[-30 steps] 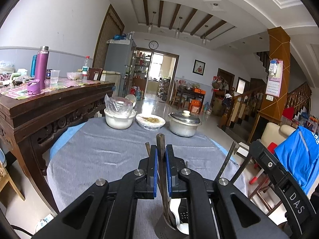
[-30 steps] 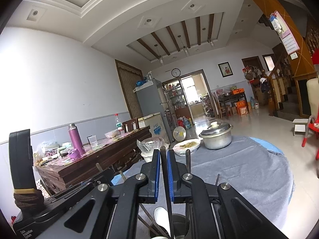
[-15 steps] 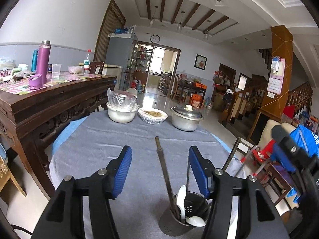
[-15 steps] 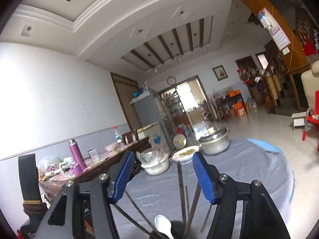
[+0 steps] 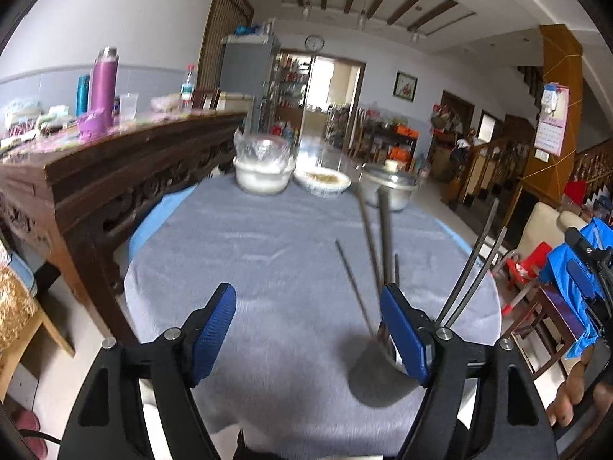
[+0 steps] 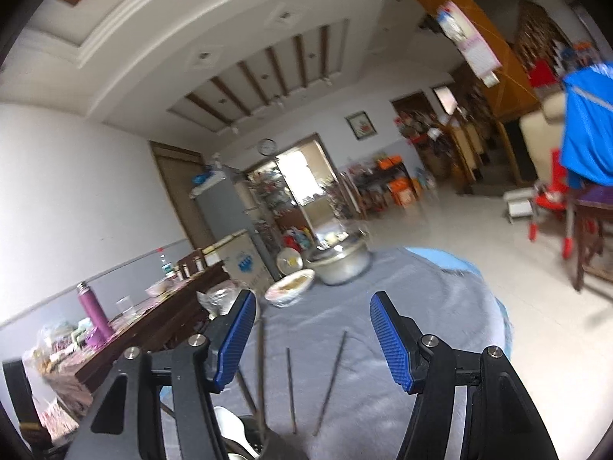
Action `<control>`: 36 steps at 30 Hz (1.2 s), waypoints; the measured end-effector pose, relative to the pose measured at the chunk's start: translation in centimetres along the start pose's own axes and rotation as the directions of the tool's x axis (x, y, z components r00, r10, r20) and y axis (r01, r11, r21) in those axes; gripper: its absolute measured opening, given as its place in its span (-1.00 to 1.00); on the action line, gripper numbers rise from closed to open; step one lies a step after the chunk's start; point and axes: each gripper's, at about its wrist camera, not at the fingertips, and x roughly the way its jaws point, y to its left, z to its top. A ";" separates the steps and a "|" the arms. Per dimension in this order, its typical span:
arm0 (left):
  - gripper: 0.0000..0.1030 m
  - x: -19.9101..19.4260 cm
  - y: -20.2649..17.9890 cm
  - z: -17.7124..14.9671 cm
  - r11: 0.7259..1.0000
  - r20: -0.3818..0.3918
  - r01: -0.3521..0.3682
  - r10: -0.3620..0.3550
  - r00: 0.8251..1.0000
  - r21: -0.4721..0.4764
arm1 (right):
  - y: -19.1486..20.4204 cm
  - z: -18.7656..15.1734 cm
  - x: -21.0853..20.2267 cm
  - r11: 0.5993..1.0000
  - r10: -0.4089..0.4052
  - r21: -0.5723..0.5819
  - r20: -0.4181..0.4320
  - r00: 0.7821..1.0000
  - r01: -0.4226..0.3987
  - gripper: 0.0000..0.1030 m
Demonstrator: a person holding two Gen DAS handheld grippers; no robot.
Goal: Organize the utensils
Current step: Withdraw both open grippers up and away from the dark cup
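Observation:
A dark grey utensil holder [image 5: 373, 360] stands on the grey tablecloth [image 5: 268, 253], partly hidden behind my left gripper's right finger. Several metal chopsticks [image 5: 385, 245] stand in it and lean outward. My left gripper [image 5: 308, 339] is open and empty, just left of and behind the holder. In the right wrist view my right gripper [image 6: 312, 339] is open and empty above the holder [image 6: 253, 439], where chopsticks [image 6: 330, 379] and a white spoon [image 6: 228, 419] stick up.
A white bowl with a plastic bag [image 5: 263, 174], a dish of food [image 5: 322, 181] and a lidded metal pot [image 5: 389, 188] stand at the table's far side. A dark carved wooden sideboard [image 5: 115, 168] with a purple flask [image 5: 102, 84] runs along the left. Chairs [image 5: 544, 264] stand to the right.
Both grippers were shut on chopsticks standing in the holder a second ago, then opened and let go. Both have since drawn back, the right one tilting rightward.

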 end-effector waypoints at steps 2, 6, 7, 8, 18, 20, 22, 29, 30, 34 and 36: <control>0.52 0.2 0.2 -0.4 1.000 -0.030 -0.005 0.005 1.000 -0.016 | -0.9 0.0 0.1 0.999 -0.023 0.034 -0.029 0.999 0.024 0.27; 0.52 -0.2 0.1 -0.8 1.000 -0.064 -0.008 0.006 0.998 -0.026 | -1.6 0.0 0.1 0.996 -0.053 0.062 -0.077 0.996 0.058 0.27; 0.52 -0.5 0.0 -0.7 1.000 -0.061 -0.012 0.010 0.998 -0.021 | -1.5 0.0 0.0 0.996 -0.054 0.063 -0.086 0.995 0.060 0.27; 0.52 -0.7 -0.2 -0.7 1.000 -0.057 -0.014 0.013 0.998 -0.014 | -1.5 -0.1 -0.1 0.996 -0.060 0.062 -0.094 0.994 0.066 0.27; 0.66 -4.8 -0.9 -0.7 0.996 -0.015 -0.072 0.073 0.997 0.043 | 1.4 -0.7 -2.2 0.998 -0.015 0.050 -0.150 0.989 0.023 0.27; 0.67 -5.7 -0.9 -0.8 0.995 -0.007 -0.087 0.087 0.996 0.055 | 2.4 -0.7 -2.9 0.999 0.001 0.042 -0.154 0.988 0.005 0.27; 0.68 -6.6 -1.0 -0.9 0.993 -0.004 -0.097 0.098 0.995 0.063 | 3.1 -0.8 -3.5 0.999 0.018 0.045 -0.159 0.987 -0.011 0.30; 0.69 -9.7 -1.0 -1.4 0.992 0.006 -0.095 0.094 0.996 0.082 | 5.8 -1.1 -5.9 0.996 0.080 0.043 -0.194 0.978 -0.073 0.30; 0.72 -10.0 -1.0 -1.5 0.992 0.011 -0.090 0.090 0.996 0.087 | 6.1 -1.1 -6.4 0.996 0.082 0.032 -0.187 0.979 -0.077 0.31; 0.76 -10.0 -1.0 -1.7 0.990 0.007 -0.096 0.096 0.995 0.101 | 6.6 -1.0 -6.9 0.997 0.073 0.017 -0.172 0.982 -0.071 0.36; 0.76 -10.1 -0.9 -1.8 0.991 -0.012 -0.093 0.095 0.995 0.093 | 6.4 -0.8 -6.9 0.997 0.074 0.036 -0.180 0.981 -0.069 0.36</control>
